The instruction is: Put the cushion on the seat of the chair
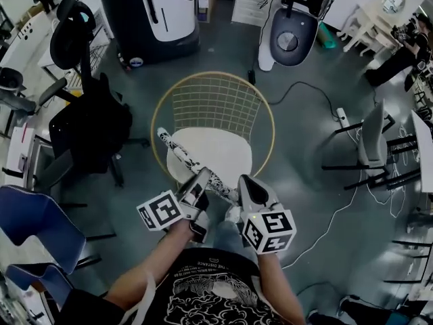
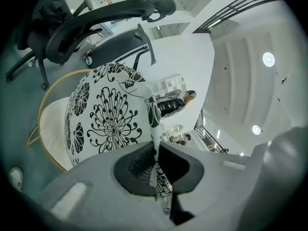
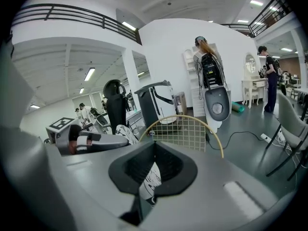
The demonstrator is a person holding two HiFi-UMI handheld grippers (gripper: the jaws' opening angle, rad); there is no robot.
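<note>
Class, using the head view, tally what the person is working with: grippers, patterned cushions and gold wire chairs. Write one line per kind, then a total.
grippers: 2 (left gripper, right gripper)
cushion: 1, held by both
gold wire chair: 1
Total: 4

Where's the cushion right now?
Head view, centre: the cushion hangs edge-up over the chair's white seat, pinched at its near edge by the left claw and right claw.

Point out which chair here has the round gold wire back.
The white-seated chair at the centre. The office chair is black, the left chairs blue, the right chair grey.
</note>
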